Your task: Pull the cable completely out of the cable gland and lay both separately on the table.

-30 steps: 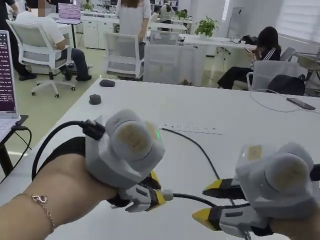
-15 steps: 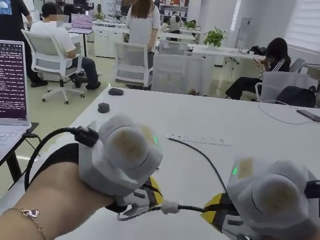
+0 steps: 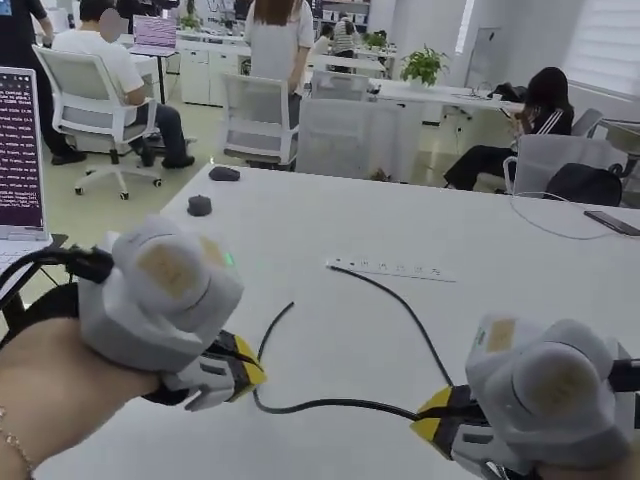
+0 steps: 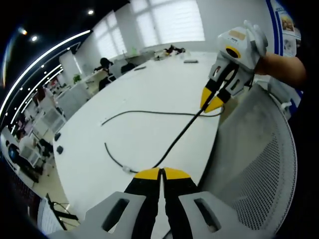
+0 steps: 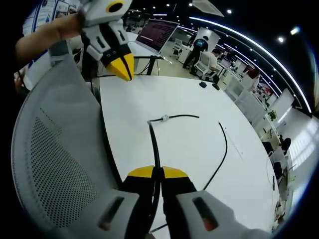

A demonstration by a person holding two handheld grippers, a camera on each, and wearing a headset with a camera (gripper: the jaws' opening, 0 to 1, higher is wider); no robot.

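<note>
Evidently not yet free, the black cable [image 5: 152,144] lies in a loose curve on the white table [image 3: 480,240]. A small pale fitting, apparently the cable gland [image 5: 162,118], is threaded on it at a bend near one end. The right gripper [image 5: 154,172] has its jaws clamped on the cable, which in the right gripper view runs straight out from between the yellow tips toward the gland. The left gripper [image 4: 160,173] hovers near the bend, its jaws pressed together with nothing visible between them. The gland lies on the table ahead of its tips, apart from them. Another stretch of black cable trails off across the table toward a long pale strip [image 3: 385,268]. Beyond, a dark mouse [image 3: 222,173] sits near the far edge, a laptop [image 3: 15,150] glows at the left, and people sit at desks in the open office behind.

The step in hand looks to be the pull itself: the cable is held but the gland is not. The next move likely calls for the left gripper to open, come down on the gland and close on it. The two could then be drawn apart until the short tail slips through, and each laid down separately.
</note>
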